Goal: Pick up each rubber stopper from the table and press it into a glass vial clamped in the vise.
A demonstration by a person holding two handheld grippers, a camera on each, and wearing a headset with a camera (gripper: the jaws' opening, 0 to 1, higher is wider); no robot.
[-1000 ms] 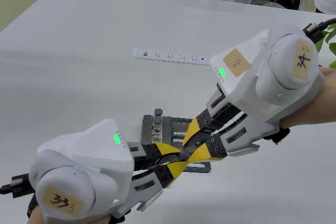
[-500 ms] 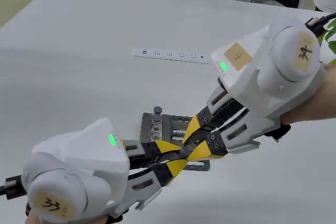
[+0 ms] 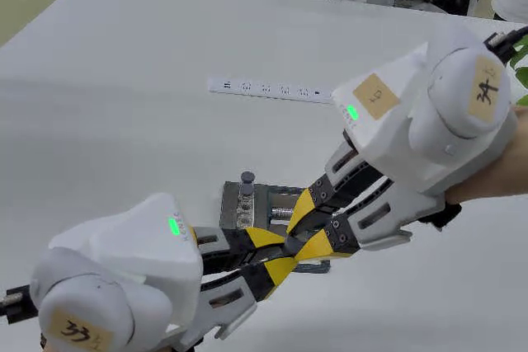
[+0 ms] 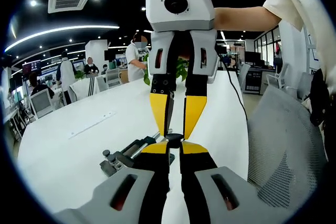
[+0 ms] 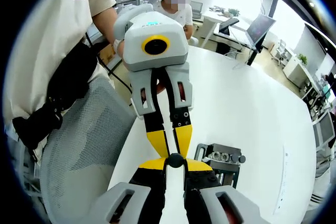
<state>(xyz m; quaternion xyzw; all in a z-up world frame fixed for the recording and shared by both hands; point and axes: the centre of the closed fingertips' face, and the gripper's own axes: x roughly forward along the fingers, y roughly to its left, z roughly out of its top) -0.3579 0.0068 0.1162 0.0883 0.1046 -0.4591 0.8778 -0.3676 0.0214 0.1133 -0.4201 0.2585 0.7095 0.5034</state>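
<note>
The left gripper (image 4: pixel 174 145) and right gripper (image 5: pixel 175 165) meet tip to tip, jaws nearly together, around the stopper (image 5: pixel 175 159); which one clamps it I cannot tell. Just beyond sits the vise (image 3: pixel 232 213), one vial (image 3: pixel 247 182) already capped. Farther out is bare table (image 3: pixel 124 105), then a power strip (image 3: pixel 268 88) short of the far edge.

Left gripper (image 3: pixel 289 251) body slides down-left in head view, away from vise (image 3: pixel 233 202) and nearer frame's bottom edge. Paper label (image 3: pixel 78 336) on its rear drops almost to that edge. Its green light (image 3: pixel 174 226) sits lower and further left. Right gripper (image 3: pixel 295 241) body drifts slightly right. Crossing point of yellow tips edges slightly right.
</note>
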